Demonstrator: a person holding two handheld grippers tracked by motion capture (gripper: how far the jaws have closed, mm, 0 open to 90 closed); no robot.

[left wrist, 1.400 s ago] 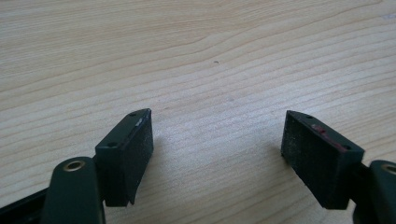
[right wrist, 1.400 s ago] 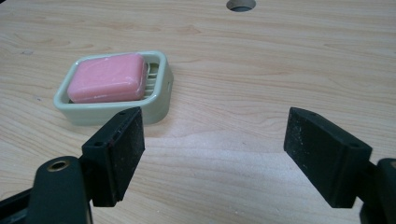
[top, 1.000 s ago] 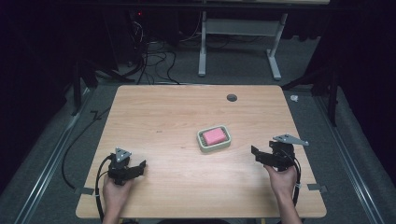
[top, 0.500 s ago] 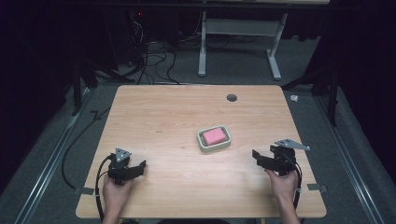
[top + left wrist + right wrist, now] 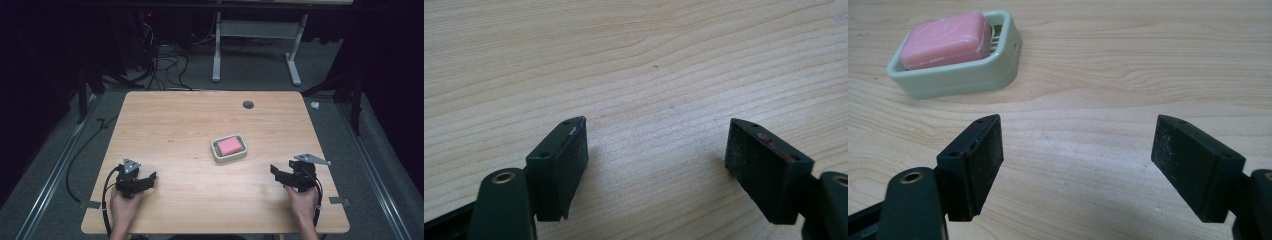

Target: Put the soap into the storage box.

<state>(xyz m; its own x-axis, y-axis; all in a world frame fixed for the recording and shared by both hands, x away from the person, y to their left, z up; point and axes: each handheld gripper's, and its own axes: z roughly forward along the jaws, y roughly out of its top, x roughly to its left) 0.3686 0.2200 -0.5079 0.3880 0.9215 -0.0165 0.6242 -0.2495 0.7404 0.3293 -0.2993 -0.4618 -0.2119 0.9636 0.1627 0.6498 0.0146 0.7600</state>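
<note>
A pale green soap dish (image 5: 223, 156) holding a pink bar of soap (image 5: 228, 145) sits right of the middle of the wooden table (image 5: 190, 125). My left gripper (image 5: 148, 179) rests low near the front left, its jaws open over bare wood. The left gripper view shows that gripper (image 5: 659, 137) with nothing between its black pads (image 5: 571, 155). My right gripper (image 5: 276, 173) is near the front right, open, pointing toward the dish. In the right gripper view that gripper (image 5: 1075, 132) stands short of the dish (image 5: 960, 77) and its soap (image 5: 945, 40), which lie ahead to the left.
A dark round grommet hole (image 5: 248, 104) is at the table's far right. Cables (image 5: 160, 57) and a white desk frame (image 5: 255, 40) lie on the floor beyond the far edge. Tape tabs (image 5: 336, 201) mark the front corners.
My right hand has drawn back a little toward the table's near edge. The left hand, the dish and the soap have stayed put.
</note>
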